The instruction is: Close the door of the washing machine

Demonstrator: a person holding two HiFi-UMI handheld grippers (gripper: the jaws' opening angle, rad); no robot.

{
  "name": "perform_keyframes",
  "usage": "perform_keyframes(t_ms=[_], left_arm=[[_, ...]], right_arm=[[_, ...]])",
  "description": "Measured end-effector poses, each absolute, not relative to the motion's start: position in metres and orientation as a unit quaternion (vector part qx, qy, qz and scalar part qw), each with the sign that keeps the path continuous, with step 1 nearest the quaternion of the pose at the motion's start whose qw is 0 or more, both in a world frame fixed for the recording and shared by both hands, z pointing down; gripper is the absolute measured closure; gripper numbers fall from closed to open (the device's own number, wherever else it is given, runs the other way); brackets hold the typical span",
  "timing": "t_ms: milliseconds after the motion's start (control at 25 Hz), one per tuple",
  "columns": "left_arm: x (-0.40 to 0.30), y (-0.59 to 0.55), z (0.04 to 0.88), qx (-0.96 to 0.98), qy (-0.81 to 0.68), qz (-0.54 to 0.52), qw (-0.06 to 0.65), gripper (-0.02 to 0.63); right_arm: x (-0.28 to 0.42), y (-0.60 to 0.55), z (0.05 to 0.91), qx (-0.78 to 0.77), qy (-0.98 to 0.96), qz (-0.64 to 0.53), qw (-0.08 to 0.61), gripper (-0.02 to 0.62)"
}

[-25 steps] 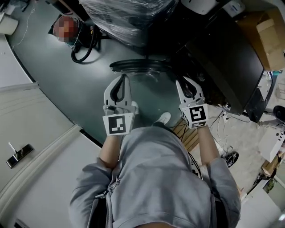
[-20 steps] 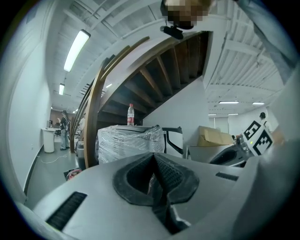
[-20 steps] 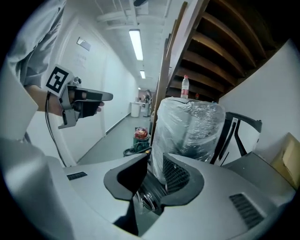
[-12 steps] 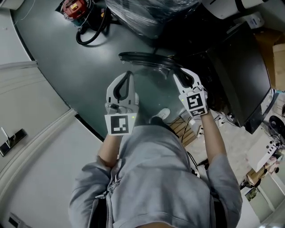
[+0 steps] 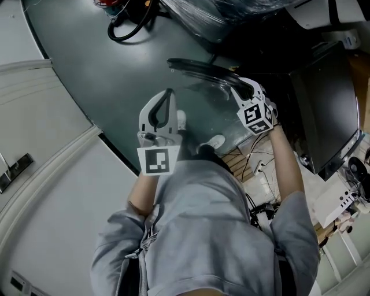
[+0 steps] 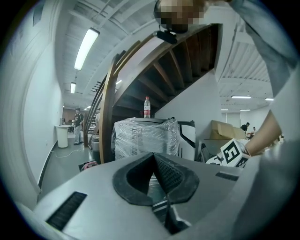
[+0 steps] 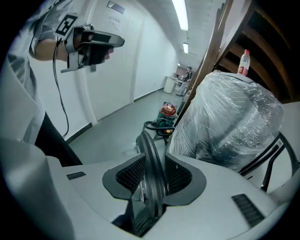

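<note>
The washing machine door [image 5: 199, 68], round with a dark rim and clear glass, stands open and shows edge-on in the head view. My right gripper [image 5: 241, 88] reaches down over its right end. In the right gripper view the door rim [image 7: 146, 140] runs between the jaws of the right gripper [image 7: 153, 161]; they have just been opening, and the pads stand a little apart from the rim. My left gripper [image 5: 168, 92] hangs over the floor left of the door, its fingertips together and nothing in them; the left gripper [image 6: 153, 157] points level towards the wrapped load.
A plastic-wrapped load [image 5: 231, 14] stands just beyond the door, a bottle [image 7: 243, 63] on top. A red tool with a black hose [image 5: 130, 14] lies on the grey floor. Dark machine body [image 5: 324, 98] and a wooden pallet [image 5: 248, 165] with cables are at right. White wall [image 5: 46, 144] at left.
My right gripper has gone down and forward onto the door rim, turning as it went, and its jaws have spread. My left gripper has shifted a little forward.
</note>
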State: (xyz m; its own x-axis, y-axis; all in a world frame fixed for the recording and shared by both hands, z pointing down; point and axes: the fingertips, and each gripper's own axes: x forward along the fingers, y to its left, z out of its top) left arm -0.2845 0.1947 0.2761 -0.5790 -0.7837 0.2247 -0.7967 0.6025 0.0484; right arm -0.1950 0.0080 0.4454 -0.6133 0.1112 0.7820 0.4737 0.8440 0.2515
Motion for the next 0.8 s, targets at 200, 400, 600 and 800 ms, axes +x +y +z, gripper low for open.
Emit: perform_keyframes(t_ms=[200,400,600,800], left_arm=[[-0.294,0.209,0.286,0.429,-0.894,0.034,0.123,0.607],[-0.300,0.222,0.293,0.422,-0.896,0.037,0.131,0.607],[-0.304,0.229,0.300,0.417,-0.897,0.038,0.138,0.607],[-0.305,0.232,0.305,0.420,-0.895,0.041,0.142,0.607]], right_arm=[[-0.205,0.003,0.485,-0.207,-0.831,-0.258,0.447,0.491],[-0.212,0.003,0.518,-0.231,-0.797,-0.280,0.483,0.479],[-0.219,-0.006,0.544,-0.242,-0.767,-0.296,0.515,0.477],[-0.219,-0.013,0.565,-0.253,-0.737,-0.301,0.550,0.477]])
